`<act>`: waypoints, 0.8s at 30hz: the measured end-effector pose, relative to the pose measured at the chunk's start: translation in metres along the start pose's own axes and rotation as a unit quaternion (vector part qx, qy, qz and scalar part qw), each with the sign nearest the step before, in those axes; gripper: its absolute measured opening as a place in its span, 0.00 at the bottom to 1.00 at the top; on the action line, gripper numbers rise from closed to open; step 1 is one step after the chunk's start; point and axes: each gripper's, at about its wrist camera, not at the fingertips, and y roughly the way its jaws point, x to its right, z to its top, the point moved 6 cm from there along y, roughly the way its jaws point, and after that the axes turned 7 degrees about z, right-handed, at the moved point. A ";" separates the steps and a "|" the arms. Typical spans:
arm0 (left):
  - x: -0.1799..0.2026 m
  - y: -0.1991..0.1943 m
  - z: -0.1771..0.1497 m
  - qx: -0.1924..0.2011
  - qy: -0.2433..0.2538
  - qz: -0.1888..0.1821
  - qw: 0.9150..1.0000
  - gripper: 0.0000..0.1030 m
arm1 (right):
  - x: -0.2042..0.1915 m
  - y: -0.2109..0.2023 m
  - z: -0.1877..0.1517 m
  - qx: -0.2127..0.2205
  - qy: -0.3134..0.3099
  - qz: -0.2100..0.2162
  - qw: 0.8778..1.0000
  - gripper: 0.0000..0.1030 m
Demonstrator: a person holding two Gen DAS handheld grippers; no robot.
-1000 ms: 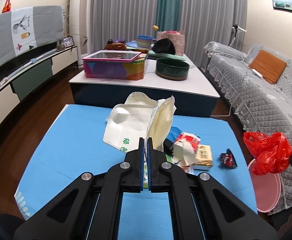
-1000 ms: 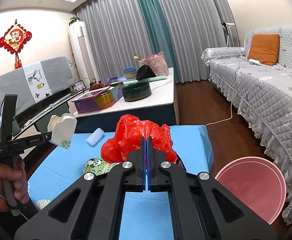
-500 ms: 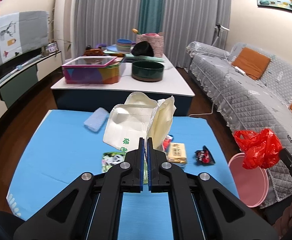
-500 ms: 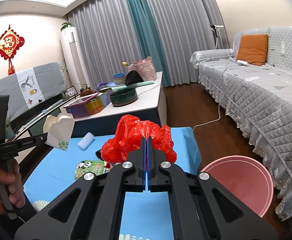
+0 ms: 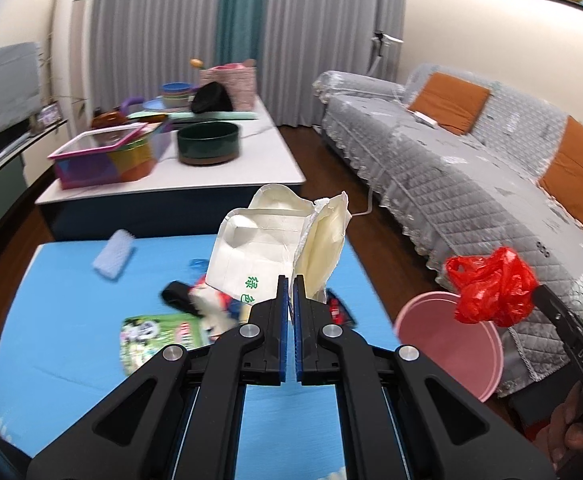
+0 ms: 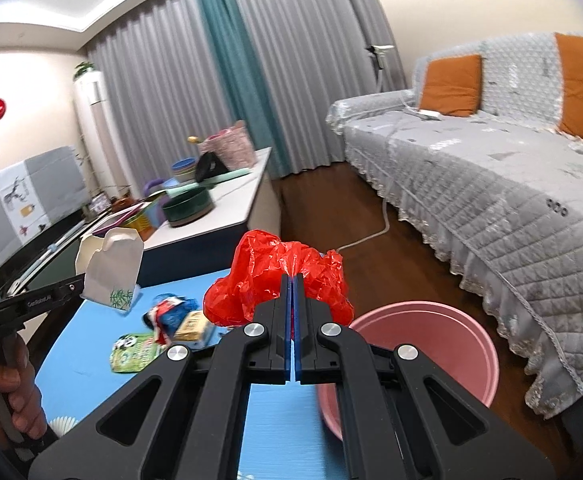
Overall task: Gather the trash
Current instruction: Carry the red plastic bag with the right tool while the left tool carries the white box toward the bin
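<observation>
1. One white paper takeout box (image 5: 259, 248), crumpled and open, is clamped between the closed jaws of the left tool (image 5: 290, 284) at the centre of the left wrist view; in the right wrist view the same box (image 6: 109, 272) hangs at the left of the frame, above the blue tabletop's (image 6: 91, 332) edge.
2. One crumpled red plastic bag (image 6: 279, 280) is pinched in the closed jaws of the right tool (image 6: 292, 284) at the centre of the right wrist view; in the left wrist view the bag (image 5: 491, 292) sits at the right, above the basin's rim.
3. One pink basin (image 6: 423, 344) stands on the floor at the lower right of the right wrist view, beside the tabletop and just in front of the sofa's skirt.
4. On the blue tabletop (image 5: 63, 320) lie one green panda-print packet (image 5: 159, 332), one pale blue sponge (image 5: 113, 254), and a blurred cluster of several small wrappers (image 5: 211, 304) that cannot be counted.
5. One hand (image 6: 15, 396) grips the left tool's handle at the lower left of the right wrist view.
6. One grey covered sofa (image 6: 491, 184) with two orange cushions (image 6: 449, 86) fills the right side.
7. One white coffee table (image 5: 171, 176) behind carries one dark green bowl (image 5: 208, 142) and one multicoloured box (image 5: 107, 156), among other things.
</observation>
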 end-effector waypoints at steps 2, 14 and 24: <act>0.017 0.002 0.001 0.000 0.008 -0.012 1.000 0.02 | 0.010 -0.002 0.001 0.001 0.009 -0.009 1.000 0.01; 0.103 0.020 0.011 -0.007 0.063 -0.098 0.993 0.02 | 0.065 -0.004 -0.002 -0.006 0.053 -0.064 0.997 0.01; 0.151 0.040 0.006 -0.031 0.085 -0.153 0.984 0.02 | 0.089 0.004 -0.012 -0.030 0.073 -0.091 0.993 0.01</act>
